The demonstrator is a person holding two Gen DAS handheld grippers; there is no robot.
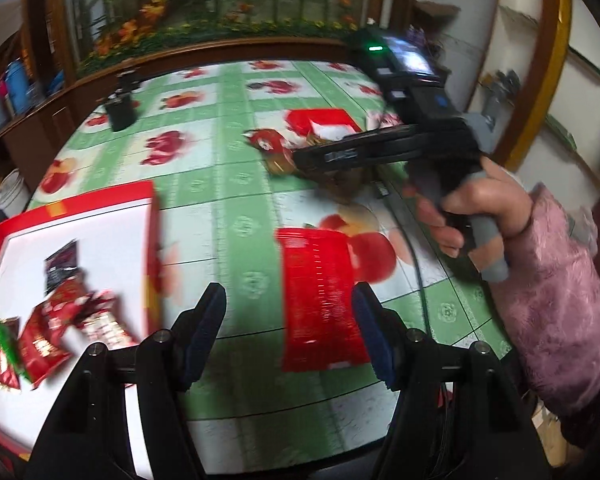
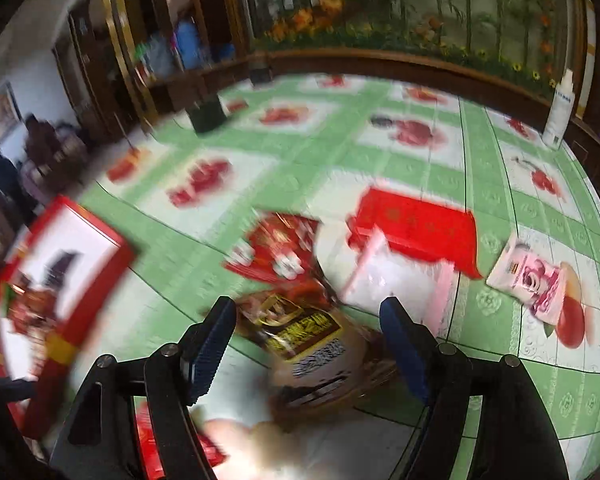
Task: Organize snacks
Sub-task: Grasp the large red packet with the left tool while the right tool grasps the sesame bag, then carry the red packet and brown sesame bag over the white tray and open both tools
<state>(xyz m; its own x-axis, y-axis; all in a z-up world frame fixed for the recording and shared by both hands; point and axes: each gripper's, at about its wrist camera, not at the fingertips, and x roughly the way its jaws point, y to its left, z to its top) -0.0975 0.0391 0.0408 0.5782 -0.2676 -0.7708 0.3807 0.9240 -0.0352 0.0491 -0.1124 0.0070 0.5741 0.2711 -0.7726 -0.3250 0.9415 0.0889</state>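
Observation:
My left gripper [image 1: 289, 292] hangs open over the green fruit-print tablecloth [image 1: 236, 184]. A flat red packet [image 1: 320, 300] lies under it, close to the right pad and apart from the left one. To the left stands a red box with a white floor [image 1: 80, 220] holding several snack packets [image 1: 48, 332]. My right gripper [image 2: 308, 304] is open above a brown and gold packet [image 2: 308, 340] that shows between its pads without touching them. A red packet [image 2: 280, 248] lies just beyond. In the left wrist view the right gripper [image 1: 304, 158] reaches over this pile.
A red lid [image 2: 416, 224] with a white and pink packet [image 2: 392, 280] on it lies behind the pile. A pink rose packet [image 2: 540, 280] lies to the right, a white bottle [image 2: 560, 112] at the far edge. A dark box [image 1: 120, 110] stands far left. A pink sleeve [image 1: 560, 300] crosses the right side.

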